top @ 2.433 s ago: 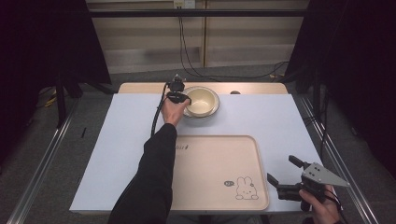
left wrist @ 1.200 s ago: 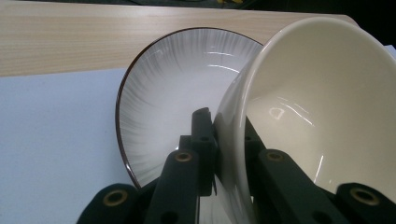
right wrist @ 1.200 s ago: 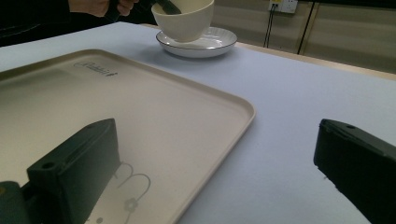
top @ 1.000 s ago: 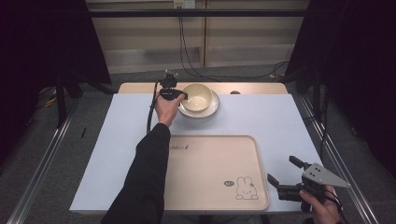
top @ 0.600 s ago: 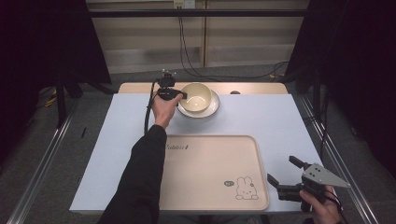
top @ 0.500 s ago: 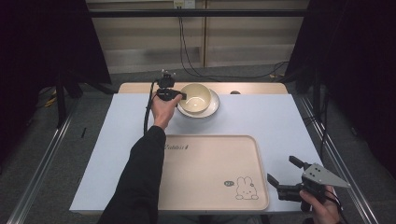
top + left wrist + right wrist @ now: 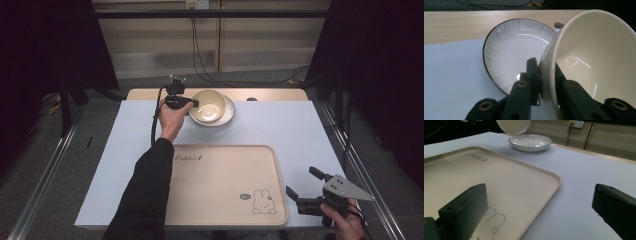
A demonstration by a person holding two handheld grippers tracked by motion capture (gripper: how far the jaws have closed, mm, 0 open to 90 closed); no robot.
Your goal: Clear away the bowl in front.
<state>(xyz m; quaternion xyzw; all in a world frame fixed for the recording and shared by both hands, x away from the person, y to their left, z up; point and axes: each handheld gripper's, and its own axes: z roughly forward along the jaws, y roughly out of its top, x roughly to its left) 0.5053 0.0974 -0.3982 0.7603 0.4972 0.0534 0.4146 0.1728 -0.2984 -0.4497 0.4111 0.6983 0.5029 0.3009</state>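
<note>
Near the front worktop edge, right gripper point(image 7: 303, 189) is sitting with jaws wide, empty, beside the beige tray point(image 7: 225, 182). Farther back, left gripper point(image 7: 543, 75) is pinching the cream bowl point(image 7: 207, 105) rim, holding it tilted, seemingly just clear of the white plate point(image 7: 509, 57).

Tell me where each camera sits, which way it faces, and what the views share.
High view: above the person's side, looking forward and down at the tray; forearm and both hands in frame.
Left gripper view: on the left hand-held gripper, along jaws clamping the bowl rim.
Right gripper view: on the open right hand-held gripper, facing across the tray.
Shared: the plate.
</note>
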